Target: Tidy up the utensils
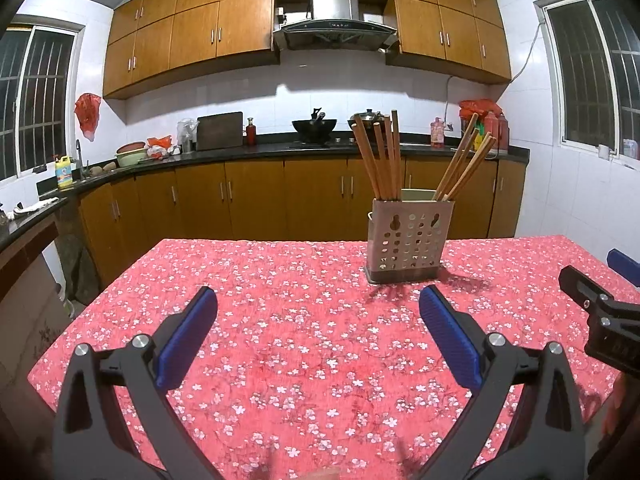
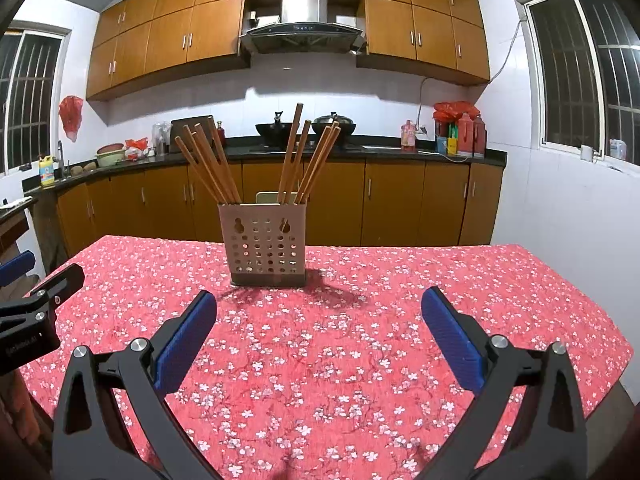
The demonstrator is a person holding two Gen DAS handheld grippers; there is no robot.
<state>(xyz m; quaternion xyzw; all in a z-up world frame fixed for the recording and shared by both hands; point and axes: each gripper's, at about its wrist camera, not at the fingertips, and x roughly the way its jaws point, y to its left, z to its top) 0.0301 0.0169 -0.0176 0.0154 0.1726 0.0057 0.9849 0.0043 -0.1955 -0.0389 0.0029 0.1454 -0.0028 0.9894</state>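
A perforated beige utensil holder (image 1: 408, 240) stands upright on the table with the red flowered cloth (image 1: 280, 320). Several wooden chopsticks (image 1: 384, 156) stand in it in two bunches, left and right. The holder (image 2: 267, 244) and chopsticks (image 2: 208, 164) also show in the right wrist view. My left gripper (image 1: 318, 300) is open and empty, above the cloth, in front and left of the holder. My right gripper (image 2: 319, 304) is open and empty, in front and slightly right of the holder. Each gripper shows at the edge of the other's view.
The table (image 2: 520, 280) ends at the far edge behind the holder and at both sides. Behind it runs a kitchen counter (image 2: 360, 150) with woks, bottles and a cutting board. A chair back (image 2: 268, 197) shows just behind the holder.
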